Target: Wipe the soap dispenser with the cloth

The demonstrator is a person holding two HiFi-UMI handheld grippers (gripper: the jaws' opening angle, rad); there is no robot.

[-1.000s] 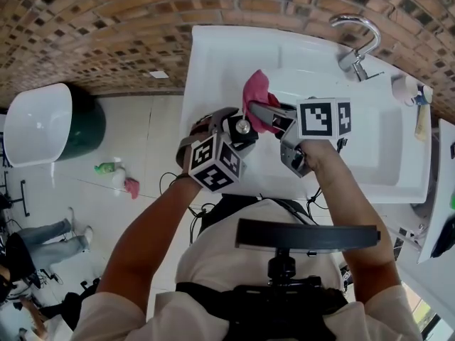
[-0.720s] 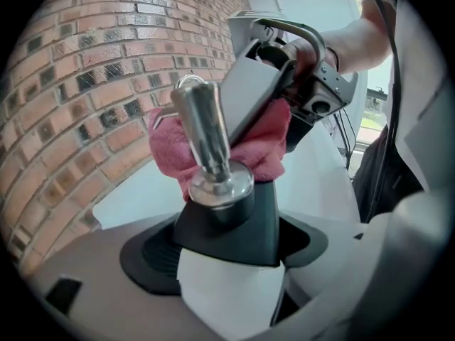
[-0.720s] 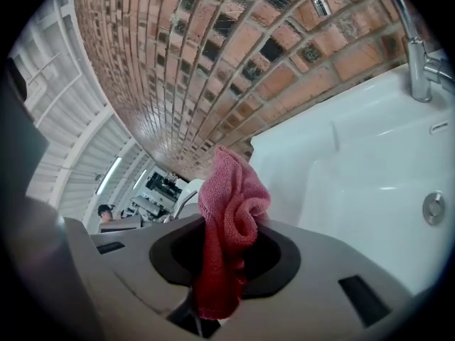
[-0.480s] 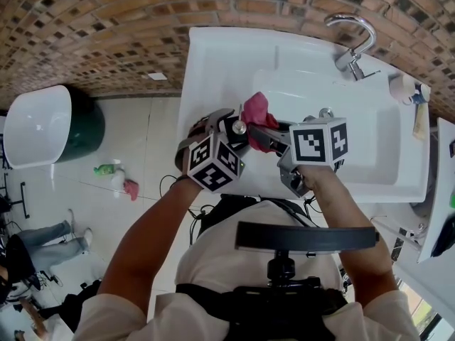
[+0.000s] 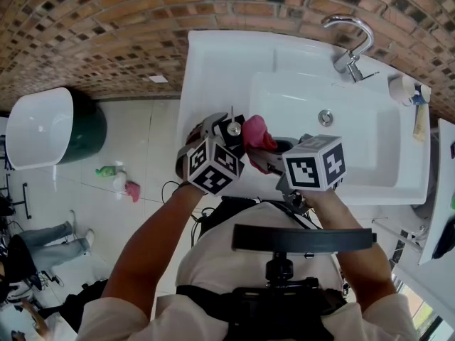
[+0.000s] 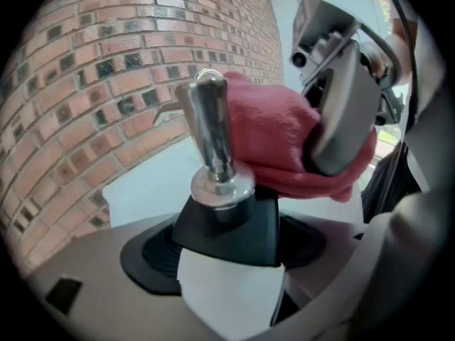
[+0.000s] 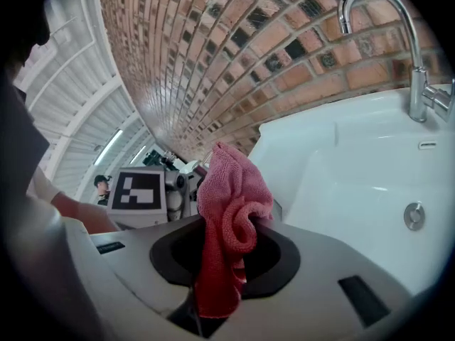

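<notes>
The white soap dispenser (image 6: 229, 261), with a black collar and a chrome pump, stands upright between the jaws of your left hand-held gripper (image 5: 227, 132), which is clenched on its body. You hold it in the air over the front edge of the white worktop (image 5: 213, 62), just left of the sink basin.

The pink terry cloth (image 7: 227, 219) is bunched up and pinched between the jaws of your right hand-held gripper (image 5: 269, 151), which grasps it tightly. A loose fold stands up above the jaws. In the left gripper view the cloth is pressed against the side of the chrome pump, with the right hand-held gripper's jaw pushed into the fabric from behind. In the head view the two hand-held grippers sit close together, the cloth just right of the pump head.

Beyond them lies the white rectangular sink basin (image 5: 370, 141) with a round drain. A curved chrome tap (image 5: 352, 38) rises at its far edge. A brown brick wall (image 5: 106, 27) runs behind the worktop.
</notes>
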